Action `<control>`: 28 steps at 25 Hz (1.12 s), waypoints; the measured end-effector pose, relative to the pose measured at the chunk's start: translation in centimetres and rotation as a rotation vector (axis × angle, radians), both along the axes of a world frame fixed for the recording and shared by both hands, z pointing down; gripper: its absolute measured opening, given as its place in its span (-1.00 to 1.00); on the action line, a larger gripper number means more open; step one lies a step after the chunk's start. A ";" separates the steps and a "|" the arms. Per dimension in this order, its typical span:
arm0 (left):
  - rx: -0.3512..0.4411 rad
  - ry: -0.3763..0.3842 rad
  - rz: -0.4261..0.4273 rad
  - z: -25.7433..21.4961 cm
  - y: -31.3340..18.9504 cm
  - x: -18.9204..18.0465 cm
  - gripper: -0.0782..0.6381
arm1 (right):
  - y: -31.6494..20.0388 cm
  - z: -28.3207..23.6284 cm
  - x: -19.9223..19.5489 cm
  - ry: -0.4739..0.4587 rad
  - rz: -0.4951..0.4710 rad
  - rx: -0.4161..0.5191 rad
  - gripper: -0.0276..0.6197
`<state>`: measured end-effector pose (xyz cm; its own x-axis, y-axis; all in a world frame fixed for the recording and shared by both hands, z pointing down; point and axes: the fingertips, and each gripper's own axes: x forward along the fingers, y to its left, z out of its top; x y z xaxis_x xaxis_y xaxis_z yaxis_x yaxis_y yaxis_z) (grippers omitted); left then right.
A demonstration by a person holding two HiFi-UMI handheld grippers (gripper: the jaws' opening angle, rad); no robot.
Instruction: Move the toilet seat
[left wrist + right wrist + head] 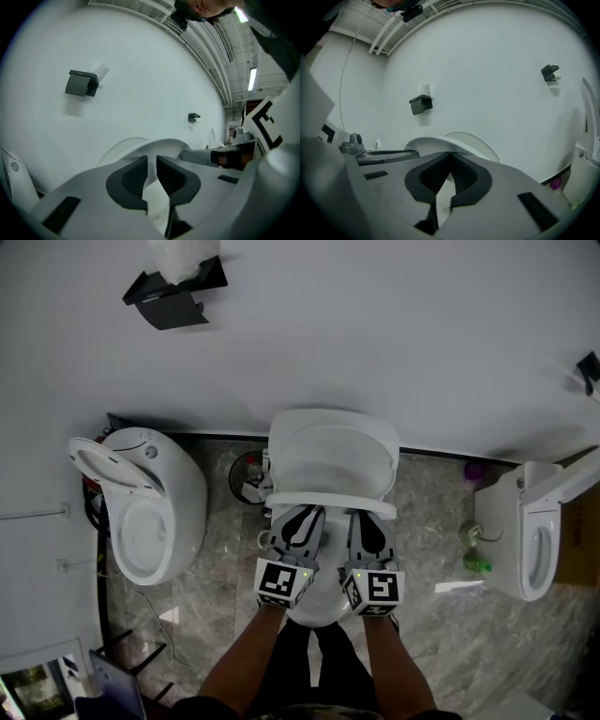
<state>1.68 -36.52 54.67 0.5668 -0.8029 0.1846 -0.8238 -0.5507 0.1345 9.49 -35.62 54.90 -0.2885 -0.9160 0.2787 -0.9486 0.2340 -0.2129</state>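
The white toilet (319, 601) stands in the middle of the head view, with its seat (330, 460) tilted up off the bowl toward the wall. Both grippers reach in just under the seat's front rim (328, 503). My left gripper (298, 514) has its jaws a narrow slit apart (152, 166), and only white shows through the gap. The rim of the seat (164, 145) curves right behind the fingertips. My right gripper (367, 519) is shut, pads touching (450, 161), empty, with the seat's rim (426, 143) just beyond it.
A second toilet (141, 512) with its lid up stands at the left, a third (525, 540) at the right. A black paper holder (173, 296) hangs on the wall. A dark round bin (248, 476) sits by the wall at the left of the middle toilet, a green object (476, 563) at its right.
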 end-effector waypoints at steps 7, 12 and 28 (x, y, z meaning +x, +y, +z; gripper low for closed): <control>-0.002 -0.004 -0.017 0.5 -2.3 -0.3 -0.58 | -2.4 0.0 0.2 0.021 -0.003 0.023 -0.90; -0.001 -0.024 -0.021 1.0 -4.2 -0.7 -0.58 | -4.5 0.1 0.2 0.056 -0.027 0.023 -0.90; 0.010 -0.099 0.001 3.1 -11.3 -0.7 -0.58 | -11.4 1.9 0.9 0.131 -0.055 0.031 -0.90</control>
